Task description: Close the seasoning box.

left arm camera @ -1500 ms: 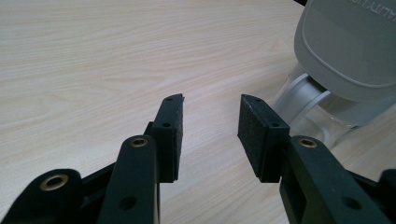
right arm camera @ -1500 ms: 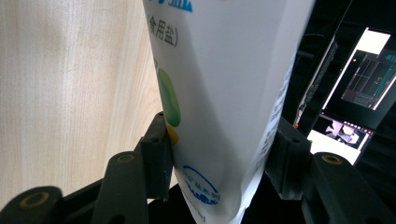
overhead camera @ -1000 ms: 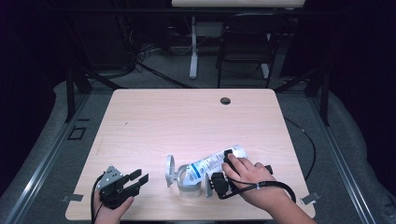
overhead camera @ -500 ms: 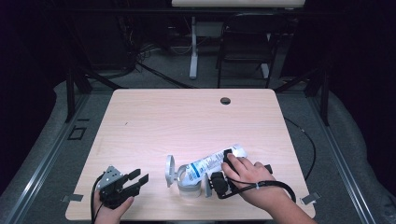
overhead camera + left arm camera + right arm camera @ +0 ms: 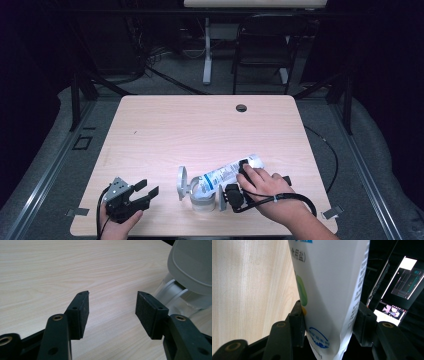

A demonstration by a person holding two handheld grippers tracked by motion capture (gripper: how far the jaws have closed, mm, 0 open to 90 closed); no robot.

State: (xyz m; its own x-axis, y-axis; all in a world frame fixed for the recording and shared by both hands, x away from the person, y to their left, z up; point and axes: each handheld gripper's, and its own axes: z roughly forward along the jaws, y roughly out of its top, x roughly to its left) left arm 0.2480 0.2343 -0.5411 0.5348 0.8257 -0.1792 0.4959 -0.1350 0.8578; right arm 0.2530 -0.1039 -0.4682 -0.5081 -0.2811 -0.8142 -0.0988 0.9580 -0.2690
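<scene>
Pouch: soft white plastic salt pouch with blue and green print lies tilted at about five o'clock on the pale wood counter, its low end over the mouth of the jar, probably so the contents run down into it.
Jar: clear round jar stands upright near the counter's front edge, its grey hinged lid flipped open at its nine o'clock side, which leaves the mouth free for pouring.
Right gripper: fingers clenched on the lower body of the pouch, one pad on each face; the grip from the two o'clock side of the jar appears meant to raise the far end and steer the flow.
Left gripper: at the jar's nine o'clock, low over the counter; its fingers have just been opening and stand released, nothing between them.
Reading of the left: it points toward the lid and jar base, likely having let go there.
Judgement: pouring looks under way; the pouch is not yet emptied or set aside.
</scene>
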